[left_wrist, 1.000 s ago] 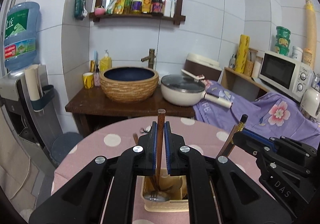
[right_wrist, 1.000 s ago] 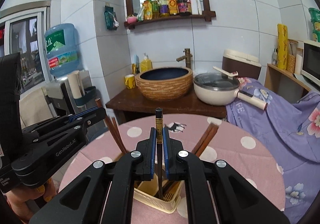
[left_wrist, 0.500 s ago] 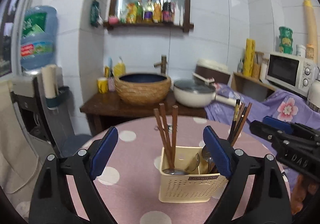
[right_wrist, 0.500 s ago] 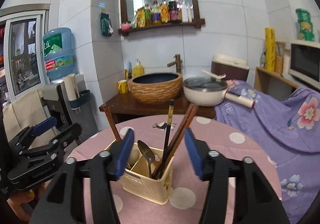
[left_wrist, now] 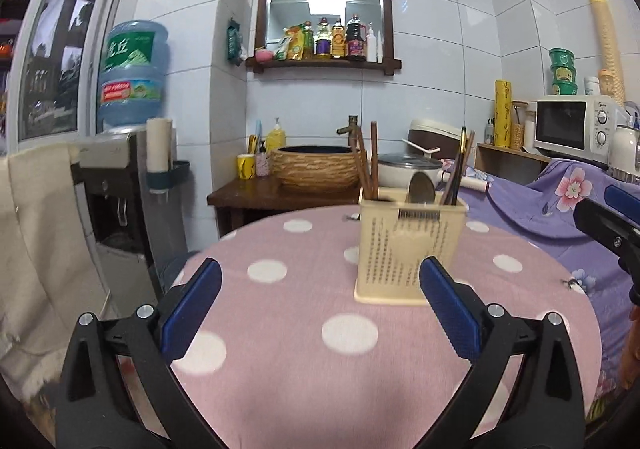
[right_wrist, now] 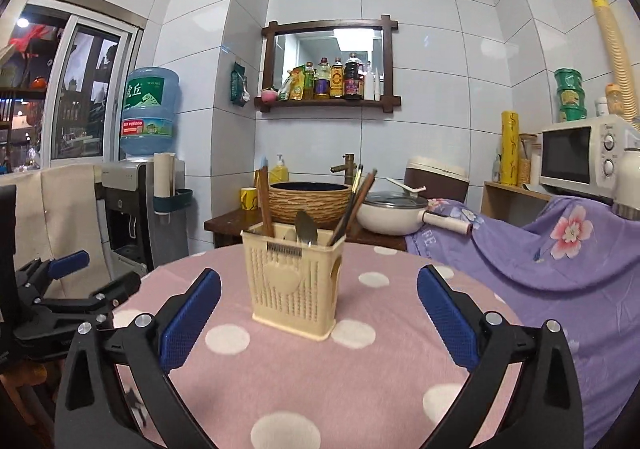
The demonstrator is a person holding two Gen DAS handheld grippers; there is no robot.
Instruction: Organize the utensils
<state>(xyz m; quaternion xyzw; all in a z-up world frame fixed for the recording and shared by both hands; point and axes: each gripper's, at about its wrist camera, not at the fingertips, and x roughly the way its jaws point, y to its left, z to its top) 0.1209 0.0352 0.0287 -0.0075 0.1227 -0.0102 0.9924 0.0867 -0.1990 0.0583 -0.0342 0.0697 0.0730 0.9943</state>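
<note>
Both sets of jaws are opening, with nothing between them: the left gripper (left_wrist: 320, 303) and the right gripper (right_wrist: 319, 307) each hold only air above the pink dotted worktop (left_wrist: 280, 369). The cream utensil caddy (left_wrist: 408, 245) stands ahead of the left jaws, nearer their right-hand pad, and almost straight ahead of the right jaws. In it stand brown chopsticks (left_wrist: 366, 161), a metal spoon (left_wrist: 421, 188) and dark chopsticks (left_wrist: 458, 173).

The step in hand looks like a pull-back after loading the caddy. To do it well, keep both sets of jaws wide and clear of the leaning chopstick tips, so nothing tips the light caddy.

The right wrist view shows the caddy's side wall with its cut-out handle (right_wrist: 337, 265) and the left gripper beside the worktop; the left wrist view shows only the caddy's front and a corner of the right gripper.
</note>
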